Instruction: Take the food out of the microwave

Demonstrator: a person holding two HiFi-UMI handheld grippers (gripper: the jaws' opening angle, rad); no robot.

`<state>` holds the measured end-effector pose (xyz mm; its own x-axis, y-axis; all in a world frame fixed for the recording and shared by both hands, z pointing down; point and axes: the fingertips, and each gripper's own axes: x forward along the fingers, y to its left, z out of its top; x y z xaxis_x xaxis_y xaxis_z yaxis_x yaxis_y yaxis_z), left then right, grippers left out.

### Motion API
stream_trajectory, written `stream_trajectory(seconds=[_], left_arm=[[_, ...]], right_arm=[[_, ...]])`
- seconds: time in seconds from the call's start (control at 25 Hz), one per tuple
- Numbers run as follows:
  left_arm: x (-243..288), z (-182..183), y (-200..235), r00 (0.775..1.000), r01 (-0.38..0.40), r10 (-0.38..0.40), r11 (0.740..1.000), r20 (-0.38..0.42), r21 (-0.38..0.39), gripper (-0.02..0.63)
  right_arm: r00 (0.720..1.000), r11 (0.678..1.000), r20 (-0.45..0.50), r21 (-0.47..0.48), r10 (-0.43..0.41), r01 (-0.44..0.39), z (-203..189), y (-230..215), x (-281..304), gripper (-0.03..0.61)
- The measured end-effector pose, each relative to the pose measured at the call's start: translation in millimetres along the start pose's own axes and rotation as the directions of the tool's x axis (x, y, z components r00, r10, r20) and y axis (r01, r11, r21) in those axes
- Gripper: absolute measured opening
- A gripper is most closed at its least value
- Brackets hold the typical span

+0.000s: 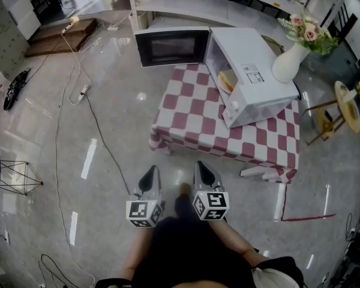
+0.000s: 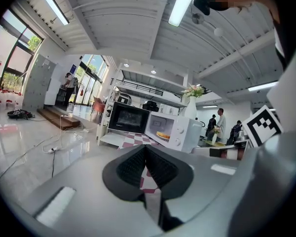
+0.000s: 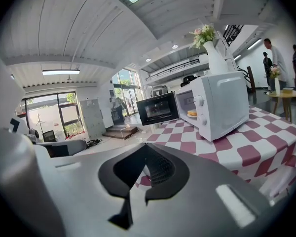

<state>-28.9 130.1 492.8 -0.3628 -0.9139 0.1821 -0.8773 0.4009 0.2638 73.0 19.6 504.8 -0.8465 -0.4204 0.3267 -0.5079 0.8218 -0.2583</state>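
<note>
— The floor point(image 1: 108, 119)?
— Polished and glossy, mirroring the lights. The tablecloth point(image 1: 192, 116) is soft checked cloth.
— And the microwave point(image 1: 252, 71)?
— Smooth white casing, with dark shiny glass in its door point(image 1: 171, 48). The vase point(image 1: 288, 62) looks glazed. The left gripper point(image 2: 146, 148) is matt grey plastic with ribbed black pads point(image 2: 130, 168).

Yellow food point(image 1: 227, 80) inside open microwave point(image 1: 243, 50)

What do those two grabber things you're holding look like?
The left gripper and right gripper are smooth light-grey shells with black ribbed pads lining the jaws. Each carries a white cube printed with black square markers. No cables hang from them.
</note>
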Motion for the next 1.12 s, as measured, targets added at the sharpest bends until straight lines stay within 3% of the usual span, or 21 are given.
stream_trajectory(seconds=[1.12], left_arm=[[101, 13, 22, 0.998, -0.053, 0.054, 0.998, 0.018, -0.026, 0.009]], right_arm=[[0.998, 0.997, -0.028, -0.033, 0.063, -0.064, 31, -40, 100, 0.000]])
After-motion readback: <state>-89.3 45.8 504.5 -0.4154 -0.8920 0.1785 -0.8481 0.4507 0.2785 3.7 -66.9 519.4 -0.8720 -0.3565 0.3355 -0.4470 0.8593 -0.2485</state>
